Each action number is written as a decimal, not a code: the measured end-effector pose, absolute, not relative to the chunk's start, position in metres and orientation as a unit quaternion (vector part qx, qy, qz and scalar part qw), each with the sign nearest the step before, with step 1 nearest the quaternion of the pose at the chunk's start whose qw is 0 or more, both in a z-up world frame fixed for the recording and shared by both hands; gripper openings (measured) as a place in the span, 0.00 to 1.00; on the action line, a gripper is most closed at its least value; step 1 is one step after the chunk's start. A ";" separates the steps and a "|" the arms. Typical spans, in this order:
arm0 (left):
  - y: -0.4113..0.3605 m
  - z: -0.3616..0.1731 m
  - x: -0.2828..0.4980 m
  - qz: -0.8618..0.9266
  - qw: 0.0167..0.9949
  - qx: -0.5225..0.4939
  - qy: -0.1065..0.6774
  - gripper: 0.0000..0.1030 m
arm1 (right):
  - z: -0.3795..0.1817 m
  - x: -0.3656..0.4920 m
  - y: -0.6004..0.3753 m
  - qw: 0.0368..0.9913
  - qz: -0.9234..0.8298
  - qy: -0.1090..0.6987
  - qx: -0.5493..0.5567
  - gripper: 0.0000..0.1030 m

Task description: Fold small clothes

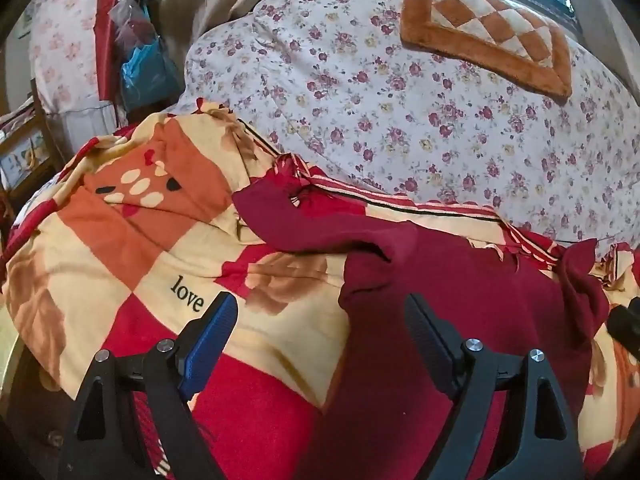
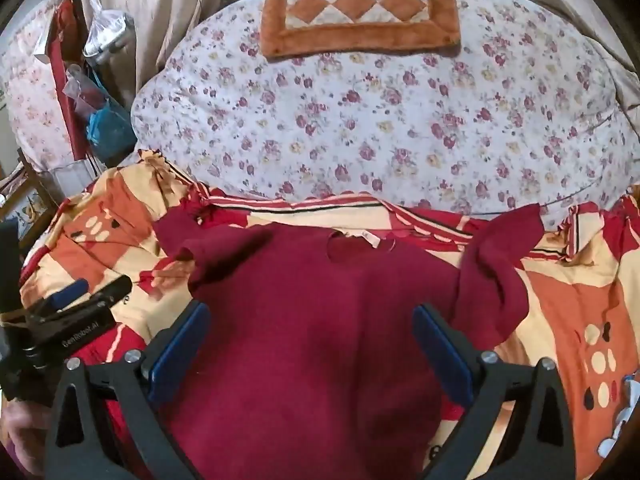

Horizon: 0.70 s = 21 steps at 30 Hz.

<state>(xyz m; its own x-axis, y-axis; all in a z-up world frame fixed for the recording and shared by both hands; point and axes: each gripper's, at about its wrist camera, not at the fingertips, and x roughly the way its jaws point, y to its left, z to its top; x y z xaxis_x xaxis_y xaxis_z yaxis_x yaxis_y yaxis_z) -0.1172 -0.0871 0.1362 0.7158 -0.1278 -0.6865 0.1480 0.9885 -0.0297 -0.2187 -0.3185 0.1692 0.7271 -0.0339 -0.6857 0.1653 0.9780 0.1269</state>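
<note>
A small maroon sweater point(image 2: 320, 312) lies spread flat on a red, orange and cream patterned blanket point(image 2: 568, 304), neck hole away from me, both sleeves out to the sides. My right gripper point(image 2: 312, 316) is open and empty, hovering over the sweater's body. My left gripper point(image 1: 320, 308) is open and empty over the sweater's left edge point(image 1: 440, 280) and the blanket point(image 1: 120, 248). The left gripper also shows at the left edge of the right wrist view point(image 2: 92, 292).
A large floral quilt point(image 2: 380, 120) is piled behind the blanket, with an orange checkered cushion point(image 2: 360, 8) on top. Curtains, plastic bags point(image 2: 104, 120) and a wooden frame stand at the left.
</note>
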 end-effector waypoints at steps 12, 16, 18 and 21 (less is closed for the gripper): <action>-0.109 0.123 -0.103 -0.088 0.919 0.022 0.384 0.65 | 0.127 -0.208 -0.328 0.909 -0.092 0.400 0.070 1.00; -0.114 0.119 -0.102 -0.089 0.919 0.026 0.383 0.65 | 0.121 -0.200 -0.332 0.905 -0.081 0.415 0.043 1.00; -0.117 0.116 -0.100 -0.087 0.918 0.030 0.386 0.65 | 0.119 -0.197 -0.333 0.904 -0.084 0.417 0.045 1.00; -0.119 0.113 -0.096 -0.089 0.916 0.030 0.390 0.65 | 0.115 -0.192 -0.337 0.899 -0.094 0.422 0.067 1.00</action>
<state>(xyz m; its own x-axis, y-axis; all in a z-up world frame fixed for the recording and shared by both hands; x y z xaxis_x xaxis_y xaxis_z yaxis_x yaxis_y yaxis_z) -0.0964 -0.1192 0.1131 0.6799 -0.1394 -0.7199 0.1859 0.9825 -0.0147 -0.1916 -0.3373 0.1148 0.6260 -0.1136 -0.7715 0.2261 0.9733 0.0402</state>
